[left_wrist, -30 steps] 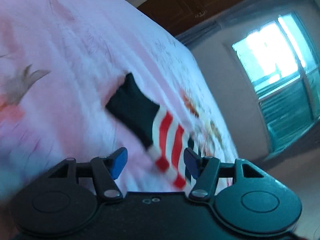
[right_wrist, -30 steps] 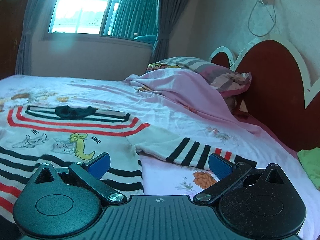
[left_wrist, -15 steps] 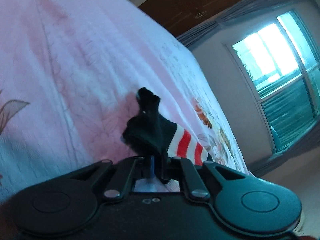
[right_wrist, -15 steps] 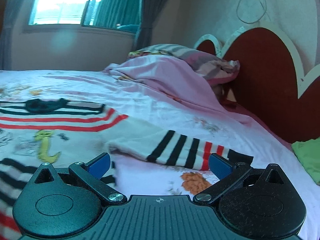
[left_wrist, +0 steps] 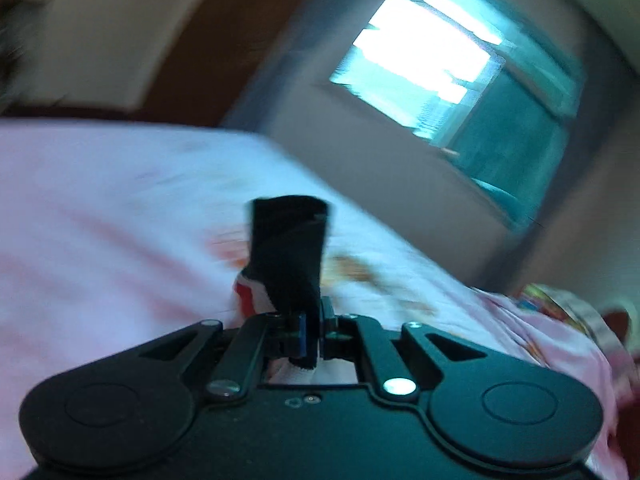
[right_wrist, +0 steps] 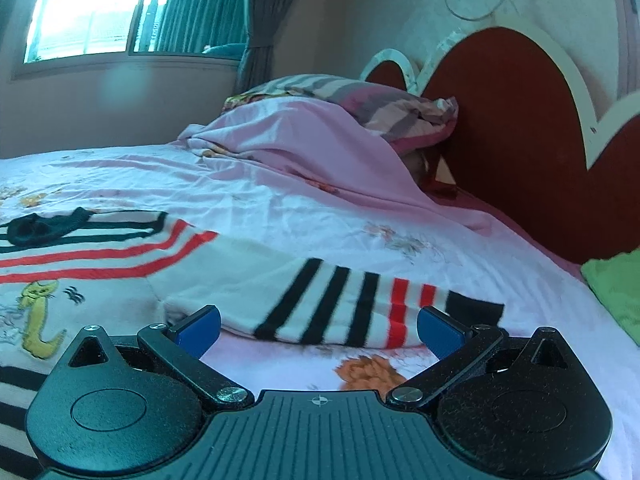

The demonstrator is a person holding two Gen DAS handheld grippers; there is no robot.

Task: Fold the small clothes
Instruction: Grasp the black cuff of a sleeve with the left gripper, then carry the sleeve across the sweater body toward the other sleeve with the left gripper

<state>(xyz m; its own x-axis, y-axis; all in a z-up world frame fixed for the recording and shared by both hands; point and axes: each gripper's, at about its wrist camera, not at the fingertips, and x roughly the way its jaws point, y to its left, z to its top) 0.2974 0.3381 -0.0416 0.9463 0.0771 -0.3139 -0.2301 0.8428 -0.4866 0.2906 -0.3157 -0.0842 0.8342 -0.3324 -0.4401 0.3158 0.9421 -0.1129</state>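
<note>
Black cuff [left_wrist: 288, 248] fabric stands up between the closed fingers of the left gripper [left_wrist: 310, 330], which pinch the end of one sleeve of the striped sweater [right_wrist: 100, 264]; a sliver of red and white stripe shows just beside the pinch. That view is smeared, so how much sleeve hangs below the grip is hard to say, though it seems lifted clear of the pink bed sheet [left_wrist: 100, 200].

In the right wrist view, the right gripper [right_wrist: 318, 332] hangs low over the bed with its blue fingers [right_wrist: 198, 326] spread wide and nothing in them. Just beyond lies the other sleeve [right_wrist: 352, 304], flat on the sheet, its dark cuff pointing toward the green cloth [right_wrist: 616, 288]. The sweater's body spreads off to the left, collar farther back. Behind are a heaped pink blanket [right_wrist: 312, 140], a red headboard [right_wrist: 520, 140] and the window [right_wrist: 88, 8].

The step in hand looks like the first sleeve fold. Next, the left should carry its cuff across the chest and lay it flat, while the right settles around the near sleeve and closes on it.
</note>
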